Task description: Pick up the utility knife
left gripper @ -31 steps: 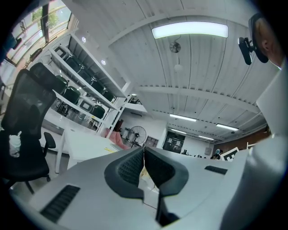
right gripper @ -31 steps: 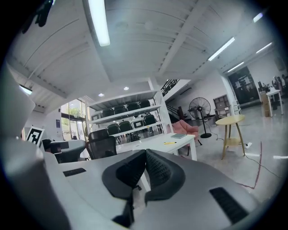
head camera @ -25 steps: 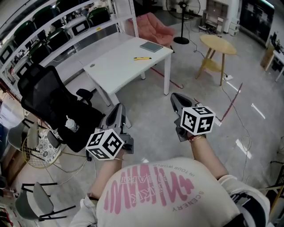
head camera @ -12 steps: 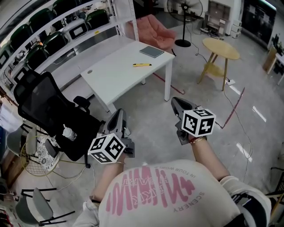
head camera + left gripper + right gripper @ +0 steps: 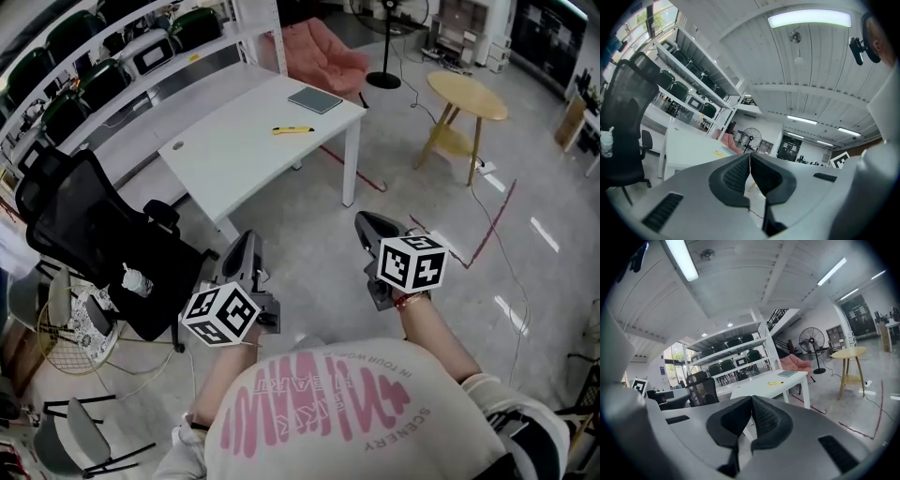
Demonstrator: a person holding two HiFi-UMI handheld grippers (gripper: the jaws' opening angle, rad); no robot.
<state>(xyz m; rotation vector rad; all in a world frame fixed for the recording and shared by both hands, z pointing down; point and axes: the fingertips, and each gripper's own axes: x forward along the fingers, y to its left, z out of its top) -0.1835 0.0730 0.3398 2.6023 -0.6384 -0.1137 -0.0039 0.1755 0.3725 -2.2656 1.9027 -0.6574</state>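
Where the knife is: The utility knife (image 5: 292, 129) lies flat on the white table (image 5: 225, 155), in the upper middle of the head view. A flat grey pad (image 5: 316, 99) lies near it, toward the table's far corner.

How far off we are: The knife is well apart from both grippers. There is bare floor between us and the table.

Left gripper: The left gripper (image 5: 249, 241) sits in the lower left of the head view. Its jaws are pressed together and nothing is between them.

Right gripper: The right gripper (image 5: 367, 223) sits in the lower middle. Its jaws are also pressed together, and they hold nothing.

How the knife will feel: We think it is light and stiff, with a smooth yellow body that could slip. It is thin and lies low, so the jaws must come down close to the tabletop. We cannot tell if the blade is out, so we should stay away from the ends.

Where to take hold: We would grab it across the middle of the yellow body, on its two long sides. The jaws must spread apart first.

What the head view shows: It shows the whole tabletop from above, the black chair (image 5: 94, 225) at the left, and both grippers at once. It does not show the jaw pads meeting.

What the gripper views show: Each shows its own pads touching. The right gripper view shows the knife from the side, as a thin yellow strip in front of the pad. In the left gripper view the knife is only a tiny yellow bit.
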